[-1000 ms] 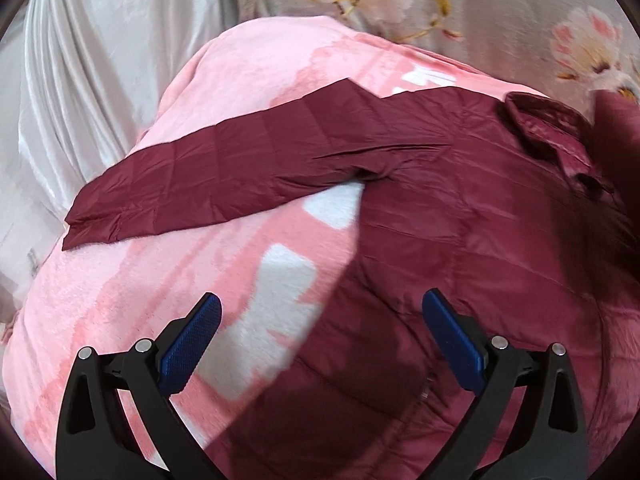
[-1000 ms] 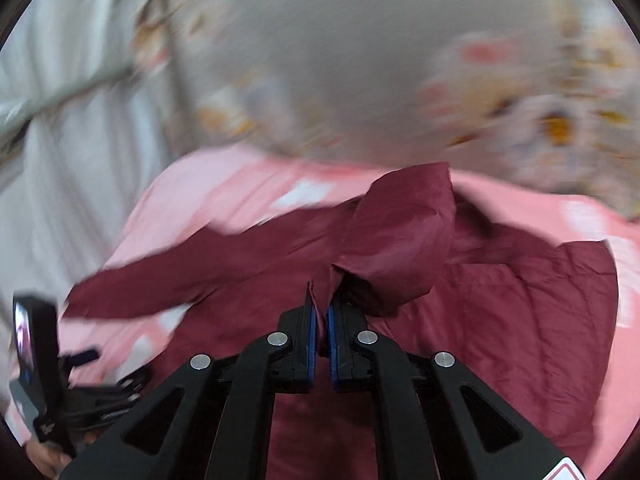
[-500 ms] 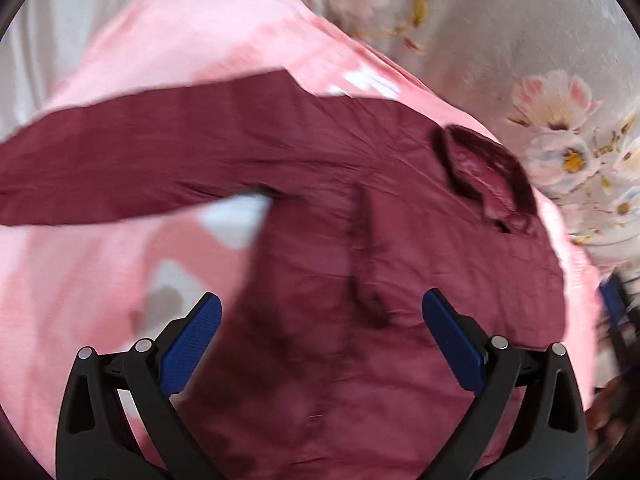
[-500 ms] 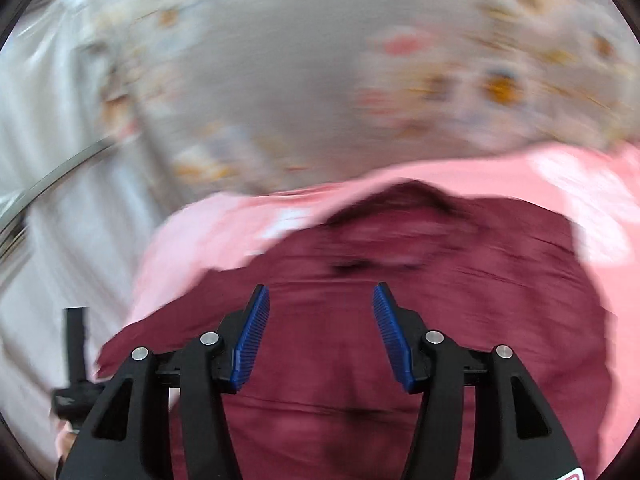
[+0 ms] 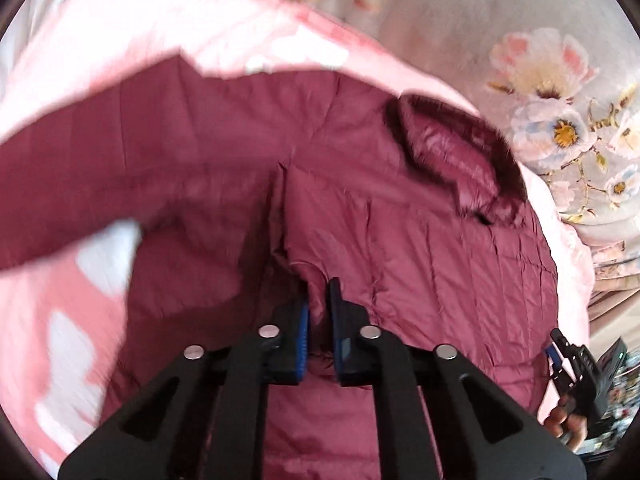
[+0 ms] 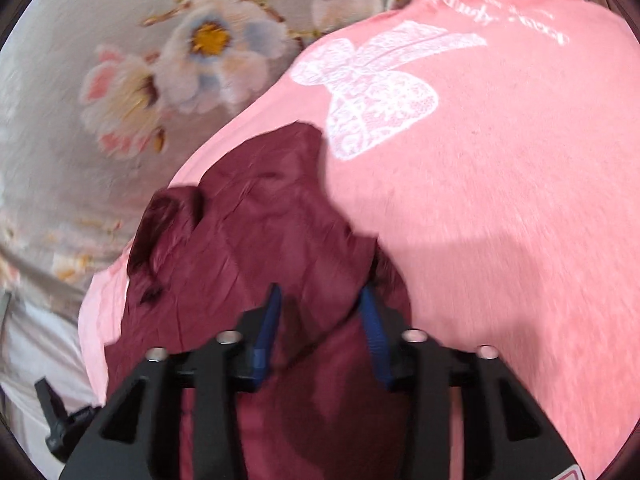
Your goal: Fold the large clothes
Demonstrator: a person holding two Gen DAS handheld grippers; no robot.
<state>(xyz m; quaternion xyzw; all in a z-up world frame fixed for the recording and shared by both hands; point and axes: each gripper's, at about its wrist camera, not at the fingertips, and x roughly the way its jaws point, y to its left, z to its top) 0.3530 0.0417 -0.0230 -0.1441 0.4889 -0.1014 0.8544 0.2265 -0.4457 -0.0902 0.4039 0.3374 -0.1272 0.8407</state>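
A maroon quilted jacket (image 5: 420,248) lies spread on a pink blanket (image 5: 200,20), collar (image 5: 452,152) at the far right and one sleeve (image 5: 80,168) stretched out to the left. My left gripper (image 5: 320,298) is shut on a raised fold in the middle of the jacket's body. In the right wrist view my right gripper (image 6: 320,304) hovers over the jacket's (image 6: 248,240) edge beside the blanket (image 6: 500,184). Its jaws are closing, with a ridge of fabric between the blue pads (image 6: 374,332) and a gap still showing. A hand holds the right gripper (image 5: 568,360) at the jacket's right edge.
The blanket carries a white lace bow print (image 6: 376,80). Behind it hangs grey fabric with a flower pattern (image 5: 560,128) (image 6: 200,52). White cloth (image 6: 32,352) lies at the lower left, where part of the left gripper (image 6: 52,420) shows.
My left gripper moved in over the jacket's body and closed from wide open onto a fold. My right gripper let go of the lifted maroon flap, opened, and swung down to the jacket's edge.
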